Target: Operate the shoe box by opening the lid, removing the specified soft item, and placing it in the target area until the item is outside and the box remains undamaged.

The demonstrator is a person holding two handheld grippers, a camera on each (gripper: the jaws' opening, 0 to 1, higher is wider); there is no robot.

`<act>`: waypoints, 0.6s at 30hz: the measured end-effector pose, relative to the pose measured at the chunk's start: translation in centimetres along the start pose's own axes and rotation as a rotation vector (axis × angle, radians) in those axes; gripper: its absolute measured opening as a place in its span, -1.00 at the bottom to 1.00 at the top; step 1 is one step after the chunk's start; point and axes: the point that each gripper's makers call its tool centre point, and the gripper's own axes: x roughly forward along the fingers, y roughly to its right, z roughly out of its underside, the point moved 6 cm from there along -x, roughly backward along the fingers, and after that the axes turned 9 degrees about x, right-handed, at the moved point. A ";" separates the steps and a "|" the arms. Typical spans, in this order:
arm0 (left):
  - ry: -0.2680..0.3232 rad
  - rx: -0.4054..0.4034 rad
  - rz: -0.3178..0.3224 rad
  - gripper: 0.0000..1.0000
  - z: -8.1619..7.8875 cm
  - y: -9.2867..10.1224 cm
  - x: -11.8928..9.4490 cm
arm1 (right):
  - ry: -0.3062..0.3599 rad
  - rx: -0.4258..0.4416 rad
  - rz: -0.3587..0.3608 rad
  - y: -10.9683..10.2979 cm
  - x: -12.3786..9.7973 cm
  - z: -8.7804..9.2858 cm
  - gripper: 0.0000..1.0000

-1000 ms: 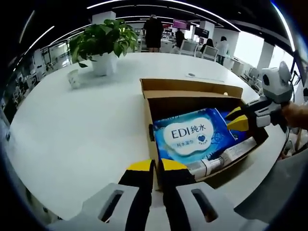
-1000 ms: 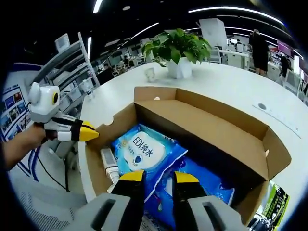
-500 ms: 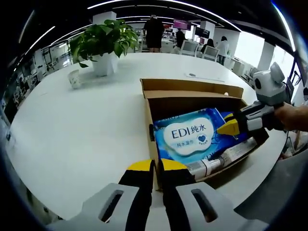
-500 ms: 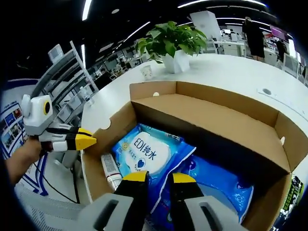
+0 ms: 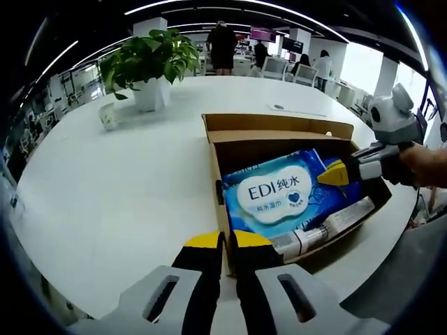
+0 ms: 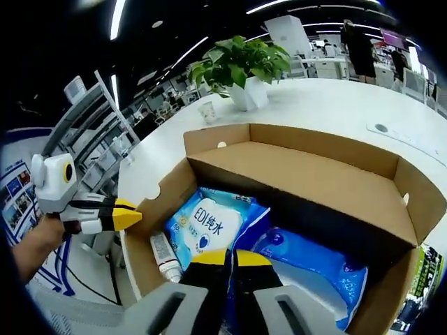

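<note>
Shoe box point(image 5: 279, 143) of brown cardboard sits open on my white round bench point(image 5: 112, 181), its lid folded back at the far side; in the left gripper view it fills the area from centre toward 3 o'clock, and in the right gripper view its walls point(image 6: 307, 174) spread across the whole middle. Well beyond it on the bench, at 11 o'clock in the left gripper view, stands a potted plant point(image 5: 150, 59) in a white pot, with a small white cup point(image 5: 107, 115) just beside it. Inside the box lies a blue wipes pack point(image 5: 279, 195) with a white label reading EDI, the soft item, not yet taken out. In the right gripper view a second blue pack point(image 6: 314, 269) lies beside the first point(image 6: 206, 227), toward 4 o'clock. A white tube point(image 5: 325, 230) rests along the near wall of the box, touching the wipes pack's edge.

My right tool point(image 5: 334, 174) reaches in from 3 o'clock in the left gripper view, yellow tips over the edge of the wipes pack; its jaws look pressed together in its own view point(image 6: 230, 259), low over the packs, with nothing visibly between them. My left tool point(image 5: 222, 241) sits at 6 o'clock, jaws closed with only a thin slit between them, just outside the box's near corner, holding nothing
</note>
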 end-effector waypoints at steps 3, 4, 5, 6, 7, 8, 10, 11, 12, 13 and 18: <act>0.001 0.002 -0.001 -0.95 0.0 0.0 0.0 | 0.003 0.004 -0.003 -0.2 -0.2 -0.2 -1.00; 0.002 0.003 -0.002 -0.95 0.0 0.0 0.0 | 0.007 0.003 -0.003 -0.4 -0.3 -0.3 -1.00; 0.003 0.003 -0.002 -0.95 0.0 0.0 0.0 | 0.010 0.003 -0.005 -0.5 -0.4 -0.4 -1.00; 0.004 0.001 -0.003 -0.95 0.0 0.0 0.0 | 0.014 0.001 -0.006 -0.6 -0.5 -0.5 -1.00; 0.005 0.000 -0.003 -0.95 0.0 0.0 0.0 | 0.020 -0.003 -0.004 -0.7 -0.6 -0.6 -1.00; 0.006 0.000 -0.004 -0.95 0.1 0.0 0.0 | 0.033 0.016 -0.005 -0.8 -0.8 -1.0 -1.00; 0.007 0.000 -0.005 -0.95 0.1 0.0 0.0 | 0.054 0.066 -0.015 -1.3 -1.0 -1.5 -1.00; 0.007 -0.002 -0.005 -0.95 0.1 0.0 -0.1 | 0.059 0.069 -0.018 -1.5 -1.1 -1.9 -1.00; 0.006 -0.002 -0.005 -0.95 0.1 0.0 0.0 | 0.060 0.070 -0.024 -1.7 -1.2 -2.0 -1.00; 0.006 -0.002 -0.005 -0.95 0.1 0.0 0.0 | 0.059 0.070 -0.027 -2.0 -1.3 -2.2 -1.00; 0.007 0.005 -0.004 -0.94 0.1 0.0 0.0 | 0.058 0.038 -0.032 -3.0 -1.5 -2.8 -1.00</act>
